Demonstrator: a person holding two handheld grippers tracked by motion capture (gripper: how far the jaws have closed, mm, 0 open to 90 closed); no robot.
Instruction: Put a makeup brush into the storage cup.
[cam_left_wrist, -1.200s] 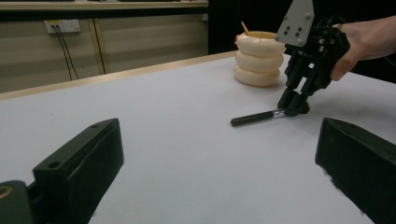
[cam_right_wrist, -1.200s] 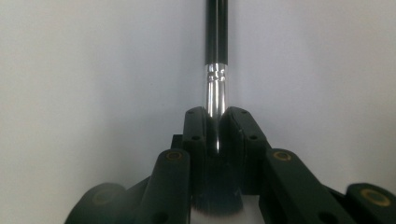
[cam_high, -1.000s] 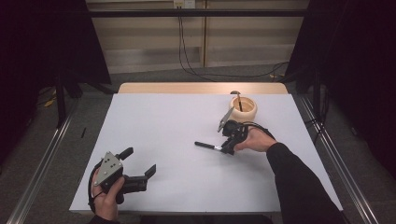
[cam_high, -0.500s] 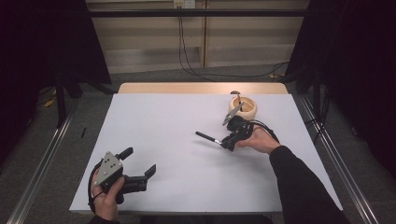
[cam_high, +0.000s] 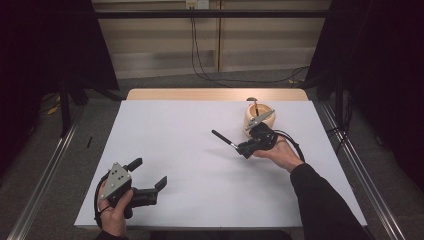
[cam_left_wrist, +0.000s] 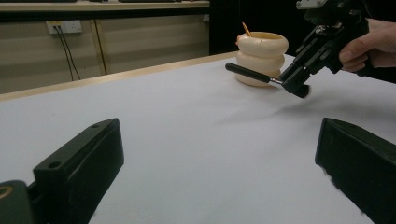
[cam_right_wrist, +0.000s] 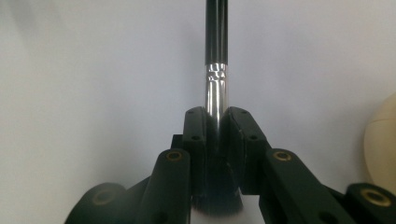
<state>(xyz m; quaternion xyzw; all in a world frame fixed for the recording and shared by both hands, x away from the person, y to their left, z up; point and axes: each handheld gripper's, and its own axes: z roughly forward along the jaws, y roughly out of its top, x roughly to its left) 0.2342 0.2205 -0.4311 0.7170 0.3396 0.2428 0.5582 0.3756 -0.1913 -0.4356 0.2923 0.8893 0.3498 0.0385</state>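
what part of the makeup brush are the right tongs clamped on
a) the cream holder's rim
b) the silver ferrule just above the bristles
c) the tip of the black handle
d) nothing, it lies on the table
b: the right gripper view shows the right tongs shut on the makeup brush at its silver ferrule, bristles below and black handle pointing away.

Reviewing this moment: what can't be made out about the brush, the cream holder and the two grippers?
- Brush bristles: right gripper view, blurred and tucked between the shut right gripper.
- Brush handle end: right gripper view, cut off by the top edge.
- Cream holder contents: left gripper view, hidden by its wall; high view, too small.
- Left gripper body: left gripper view, cut off by the bottom edge.
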